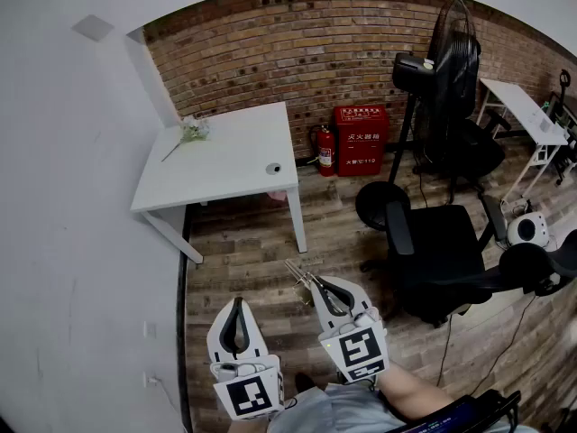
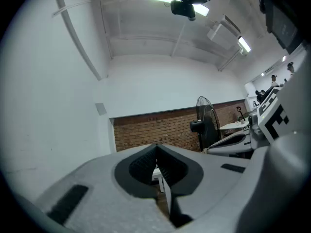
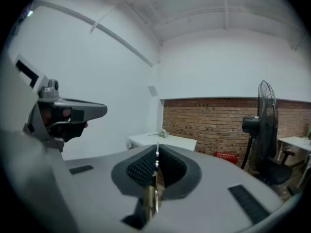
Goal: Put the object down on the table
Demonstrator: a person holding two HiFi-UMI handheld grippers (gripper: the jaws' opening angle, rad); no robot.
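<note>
In the head view my right gripper (image 1: 317,283) sits low in the middle, shut on a thin metal tool (image 1: 300,274) that juts past its tips toward the table. The right gripper view shows the same metal tool (image 3: 154,181) pinched upright between the ribbed pads of the right gripper (image 3: 157,149). Beside it my left gripper (image 1: 237,301) is shut with nothing in it; its jaws meet at the tip of the left gripper (image 2: 156,147). The white table (image 1: 225,165) stands ahead at upper left, well away from both grippers.
A small flower sprig (image 1: 192,132) and a small round object (image 1: 273,168) lie on the table. A fire extinguisher (image 1: 325,149) and red box (image 1: 361,140) stand by the brick wall. A standing fan (image 1: 451,70) and black office chair (image 1: 442,251) are on the right.
</note>
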